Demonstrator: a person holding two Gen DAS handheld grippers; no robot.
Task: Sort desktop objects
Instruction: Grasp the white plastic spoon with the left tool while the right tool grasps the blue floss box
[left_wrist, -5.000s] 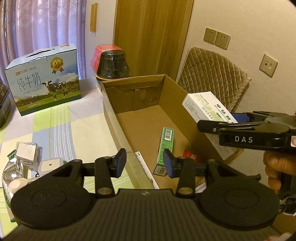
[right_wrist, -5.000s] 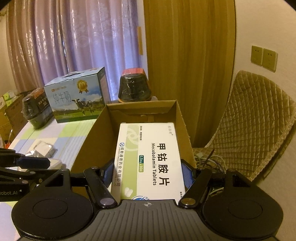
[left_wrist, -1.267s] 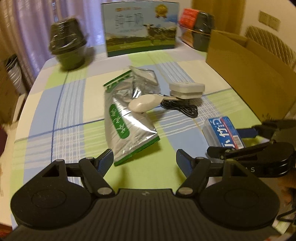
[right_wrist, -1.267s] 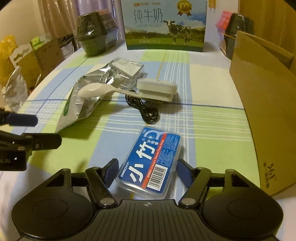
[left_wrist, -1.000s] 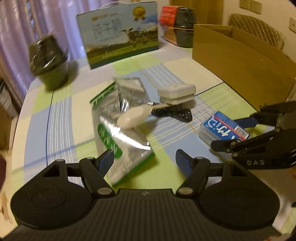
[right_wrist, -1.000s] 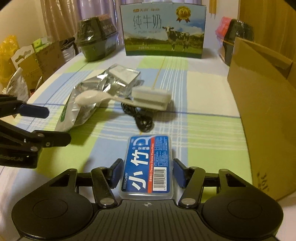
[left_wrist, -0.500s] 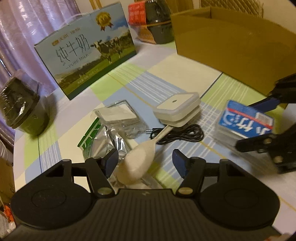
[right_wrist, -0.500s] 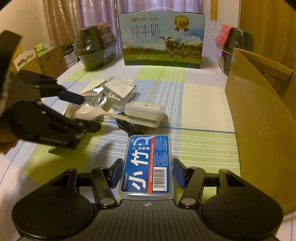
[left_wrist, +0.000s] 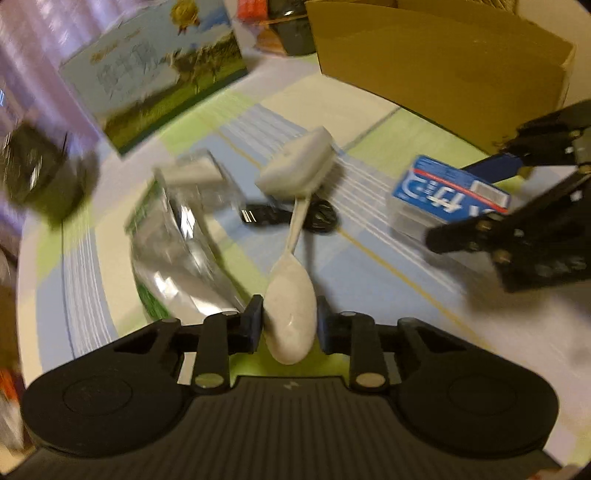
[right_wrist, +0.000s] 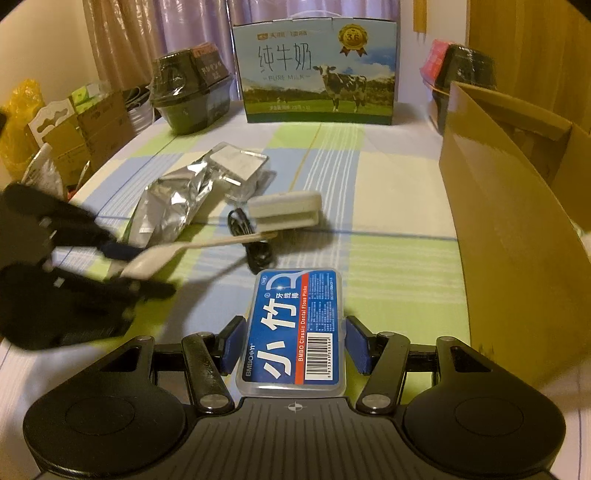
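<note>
Left claw is clamped on the bowl of a white spoon, handle pointing far toward a white charger block with its black cable. Right claw is squeezed onto a blue floss pick box, near the middle of the checkered surface. Crinkly foil pouch sits left, cardboard box right, milk carton far back.
</note>
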